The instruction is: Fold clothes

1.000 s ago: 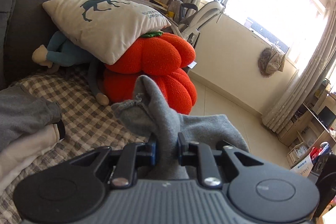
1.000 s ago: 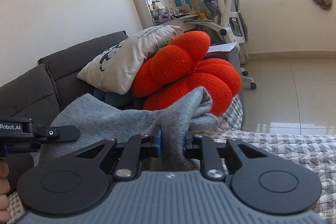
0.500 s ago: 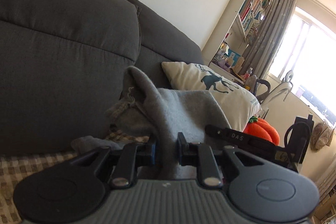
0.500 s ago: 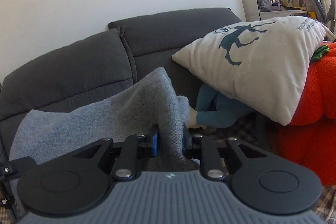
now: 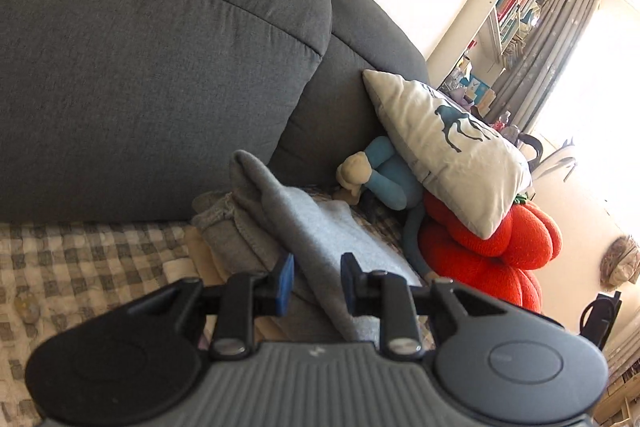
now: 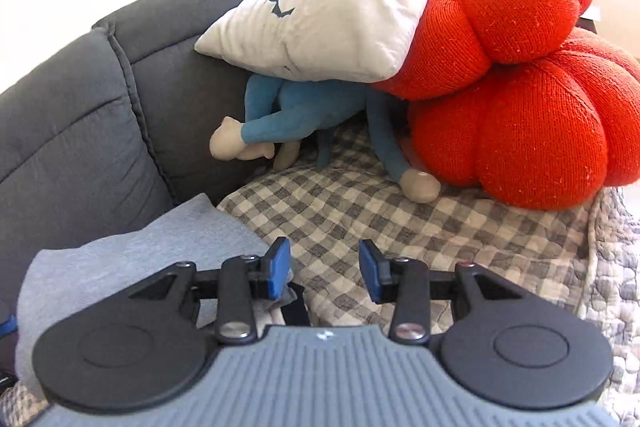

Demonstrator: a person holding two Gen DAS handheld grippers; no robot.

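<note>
On one sofa [image 5: 160, 67] — two orange cushions [image 6: 520, 107], one pillow [image 6: 340, 19].

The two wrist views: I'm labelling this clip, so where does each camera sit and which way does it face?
Left wrist: on the left claw, aimed slightly down at the sofa back; its fingers have just been opening, the grey garment loose between them.
Right wrist: on the right claw, aimed slightly down at the checked cover; fingers just opened, nothing between.
Shared: grey garment, white pillow, red cushion, blue plush toy.
</note>
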